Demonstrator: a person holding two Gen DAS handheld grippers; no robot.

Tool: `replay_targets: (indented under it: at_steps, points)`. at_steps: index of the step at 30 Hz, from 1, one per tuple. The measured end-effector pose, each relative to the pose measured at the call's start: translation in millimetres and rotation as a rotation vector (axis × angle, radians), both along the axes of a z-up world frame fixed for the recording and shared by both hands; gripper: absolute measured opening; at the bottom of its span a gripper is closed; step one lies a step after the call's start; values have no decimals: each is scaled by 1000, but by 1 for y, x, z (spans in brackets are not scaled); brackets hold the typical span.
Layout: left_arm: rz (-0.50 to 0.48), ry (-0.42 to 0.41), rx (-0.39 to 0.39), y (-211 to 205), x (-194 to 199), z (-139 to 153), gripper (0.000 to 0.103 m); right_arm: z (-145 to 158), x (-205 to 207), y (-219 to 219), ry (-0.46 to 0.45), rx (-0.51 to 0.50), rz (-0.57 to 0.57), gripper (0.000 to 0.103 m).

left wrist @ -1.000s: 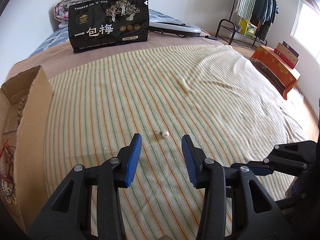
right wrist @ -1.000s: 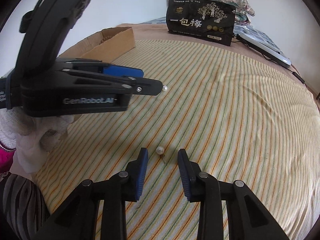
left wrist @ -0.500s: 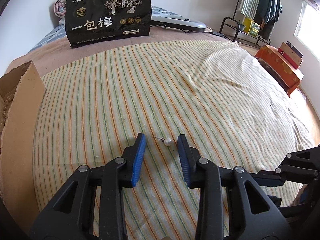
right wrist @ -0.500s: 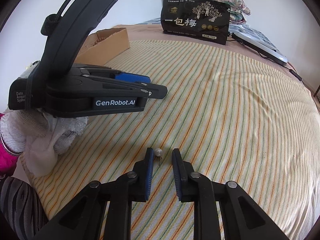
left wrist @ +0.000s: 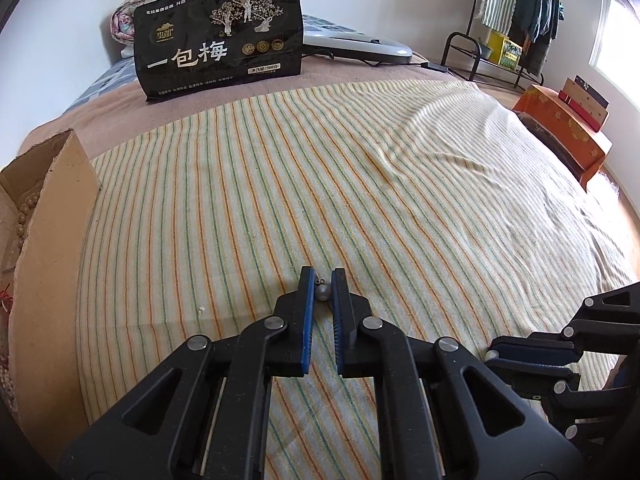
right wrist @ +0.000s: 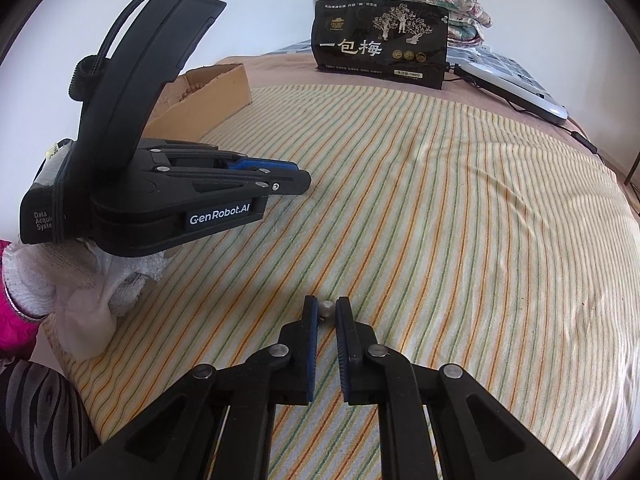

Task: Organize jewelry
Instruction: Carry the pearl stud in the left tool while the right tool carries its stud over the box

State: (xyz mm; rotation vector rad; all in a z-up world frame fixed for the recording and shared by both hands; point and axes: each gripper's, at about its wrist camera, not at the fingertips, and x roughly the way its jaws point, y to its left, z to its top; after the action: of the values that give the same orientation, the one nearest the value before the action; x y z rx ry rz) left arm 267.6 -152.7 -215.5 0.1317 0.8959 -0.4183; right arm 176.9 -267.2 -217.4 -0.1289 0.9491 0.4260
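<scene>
Left gripper (left wrist: 321, 291) pinches one small white pearl stud earring (left wrist: 322, 292); right gripper (right wrist: 326, 309) pinches another pearl stud (right wrist: 327, 306). Both low on the striped cotton bedspread (left wrist: 280, 184); lift straight, keep squeeze steady.

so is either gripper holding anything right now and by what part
Each holds a pearl stud earring by its pearl, near the fingertips. Left gripper pinches one earring; right gripper pinches the other earring, post hanging down.

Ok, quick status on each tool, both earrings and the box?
left tool: shut on left pearl earring
right tool: shut on right pearl earring
cardboard box: open, wooden bead strand inside
striped cloth: spread flat, slight wrinkles
</scene>
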Motion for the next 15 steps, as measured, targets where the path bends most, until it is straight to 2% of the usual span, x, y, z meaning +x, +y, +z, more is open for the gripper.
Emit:
replay_targets:
  at_steps: [15]
  points:
    - [27,-37,-26,20,-13,25,6,22,-7,-16,-41,30,-54,6]
